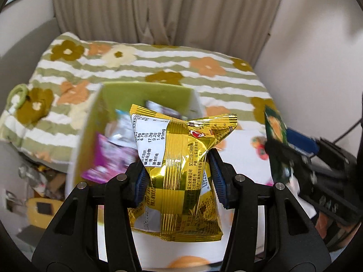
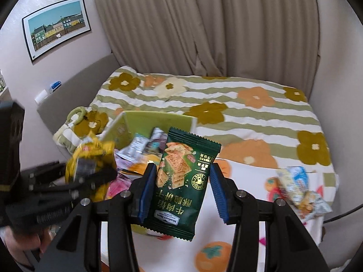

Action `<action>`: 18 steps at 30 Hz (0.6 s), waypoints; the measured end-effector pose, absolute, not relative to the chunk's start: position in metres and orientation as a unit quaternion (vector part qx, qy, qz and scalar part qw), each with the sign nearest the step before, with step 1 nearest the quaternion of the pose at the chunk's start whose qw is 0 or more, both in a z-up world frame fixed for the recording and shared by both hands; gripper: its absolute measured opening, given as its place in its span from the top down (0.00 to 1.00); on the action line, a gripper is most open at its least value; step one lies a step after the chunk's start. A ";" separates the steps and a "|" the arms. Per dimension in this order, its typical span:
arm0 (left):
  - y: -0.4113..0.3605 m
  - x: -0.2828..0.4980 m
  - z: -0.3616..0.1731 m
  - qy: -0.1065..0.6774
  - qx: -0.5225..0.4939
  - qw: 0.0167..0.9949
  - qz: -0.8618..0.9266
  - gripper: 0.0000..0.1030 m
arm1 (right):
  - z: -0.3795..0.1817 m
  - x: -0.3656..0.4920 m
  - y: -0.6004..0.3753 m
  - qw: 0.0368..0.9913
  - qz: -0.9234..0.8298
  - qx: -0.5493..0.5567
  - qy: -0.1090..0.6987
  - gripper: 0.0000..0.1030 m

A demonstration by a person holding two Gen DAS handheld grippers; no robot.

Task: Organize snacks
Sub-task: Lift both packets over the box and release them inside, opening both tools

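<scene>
My left gripper (image 1: 178,170) is shut on a gold foil snack packet (image 1: 181,158), which stands upright between the blue pads. Just behind it is a green-lined open box (image 1: 127,97) with several snack packets inside, one of them purple (image 1: 109,158). My right gripper (image 2: 181,172) is shut on a dark green cracker packet (image 2: 181,176), held upside down. In the right wrist view the box (image 2: 156,120) lies ahead to the left. The left gripper (image 2: 99,174) with its gold packet (image 2: 90,158) is blurred beside the box. In the left wrist view the right gripper (image 1: 279,149) and its green packet (image 1: 275,131) show at the right.
A striped flower quilt (image 2: 249,117) covers the bed, with a white fruit-print cloth (image 2: 238,233) in front. Loose snack packets (image 2: 299,188) lie on the cloth at the right. Beige curtains (image 2: 204,34) hang behind. Clutter (image 1: 38,192) sits low at the left.
</scene>
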State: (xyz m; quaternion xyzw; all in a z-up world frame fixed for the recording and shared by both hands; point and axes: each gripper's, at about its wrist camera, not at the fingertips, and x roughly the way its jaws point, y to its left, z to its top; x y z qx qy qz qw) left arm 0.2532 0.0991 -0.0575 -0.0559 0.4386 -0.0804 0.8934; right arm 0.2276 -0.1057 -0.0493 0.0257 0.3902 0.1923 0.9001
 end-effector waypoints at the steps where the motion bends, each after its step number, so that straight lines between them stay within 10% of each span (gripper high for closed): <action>1: 0.108 0.260 -0.058 0.439 -0.054 0.893 -0.077 0.56 | -0.051 0.230 -0.096 0.899 0.195 0.024 0.393 0.58; 8: 0.158 0.310 -0.085 0.472 -0.051 0.876 -0.085 0.53 | -0.075 0.241 -0.043 0.891 0.182 0.014 0.416 0.58; 11: 0.161 0.324 -0.101 0.488 -0.040 0.867 -0.094 0.03 | -0.088 0.242 -0.036 0.887 0.172 0.020 0.429 0.58; 18: 0.174 0.312 -0.122 0.488 -0.073 0.863 -0.108 0.01 | -0.107 0.232 -0.034 0.878 0.160 0.010 0.451 0.58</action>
